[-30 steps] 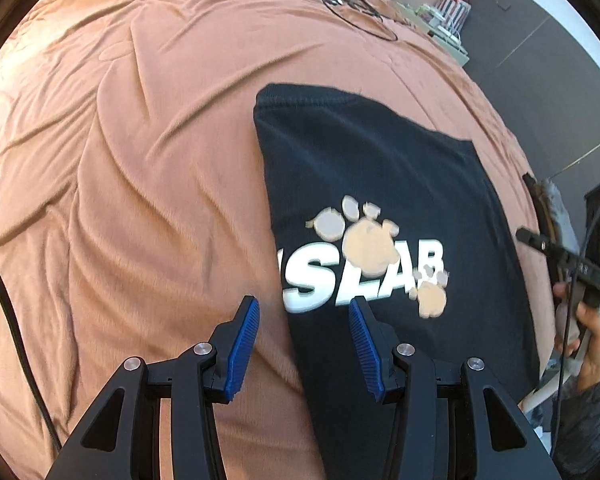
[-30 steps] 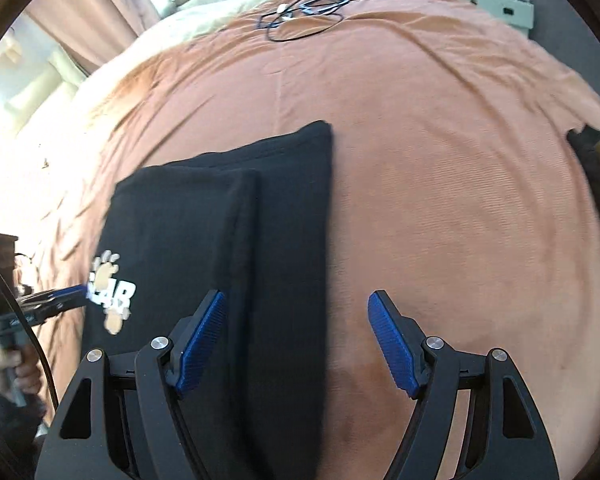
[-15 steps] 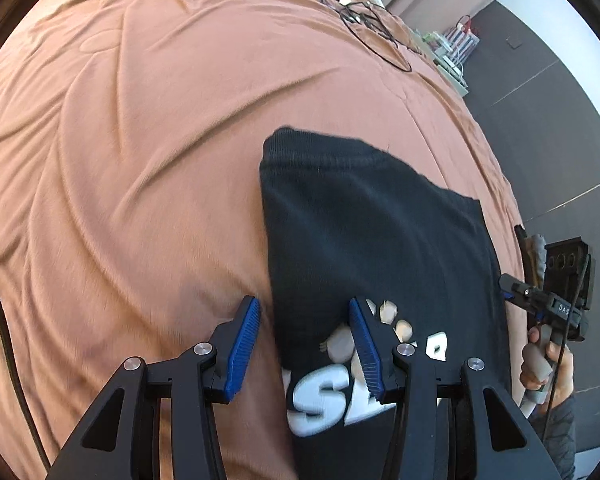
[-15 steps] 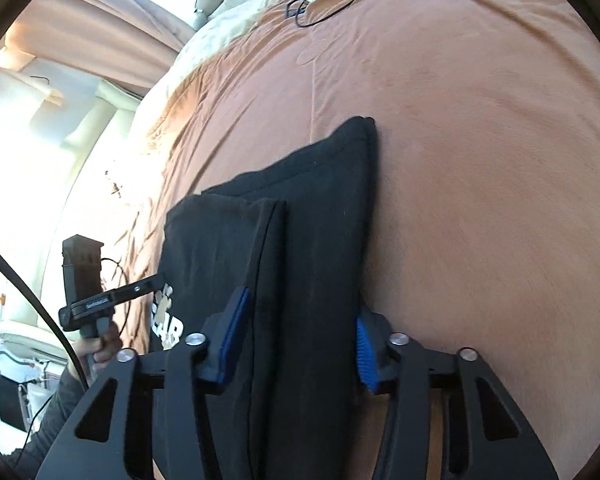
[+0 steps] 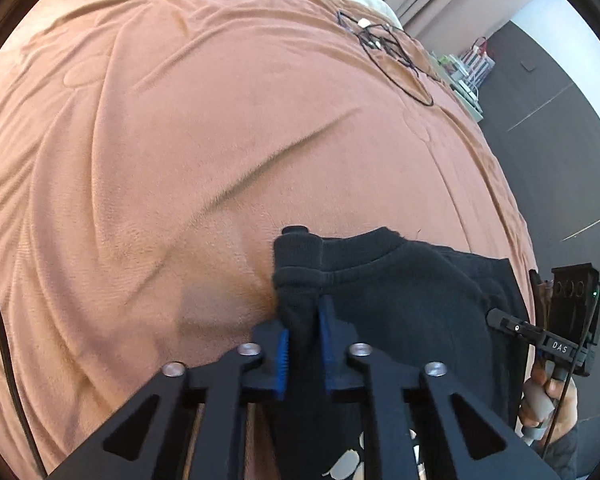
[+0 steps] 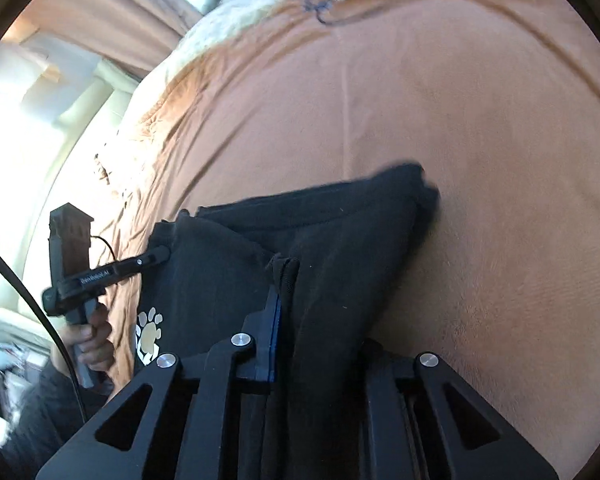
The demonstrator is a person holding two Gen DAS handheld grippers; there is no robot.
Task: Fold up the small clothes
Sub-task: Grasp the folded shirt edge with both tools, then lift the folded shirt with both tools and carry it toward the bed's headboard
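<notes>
A black garment [image 5: 400, 300] with a paw-print logo [image 6: 150, 332] lies folded lengthwise on a brown blanket [image 5: 180, 160]. My left gripper [image 5: 304, 320] is shut on the ribbed corner at its left far edge, and the cloth bunches up between the blue pads [image 5: 284, 344]. My right gripper [image 6: 316, 332] has its jaws closing on the garment's [image 6: 340, 240] right side. A thick fold sits between them and drapes over the right finger, hiding it. Each gripper shows in the other's view: the right [image 5: 494, 318] and the left [image 6: 162, 254] both at the garment's edges.
Tangled black cables [image 5: 388, 48] lie far back on the blanket. The bed's right edge drops to a dark floor [image 5: 560, 140] with a small rack [image 5: 472, 72]. A person's hands [image 6: 92, 344] grip the handles. Pale bedding and curtains [image 6: 112, 12] are beyond.
Both grippers slid forward along the garment to its far end and closed on the cloth. The edge now bunches and lifts where it lay flat before.
</notes>
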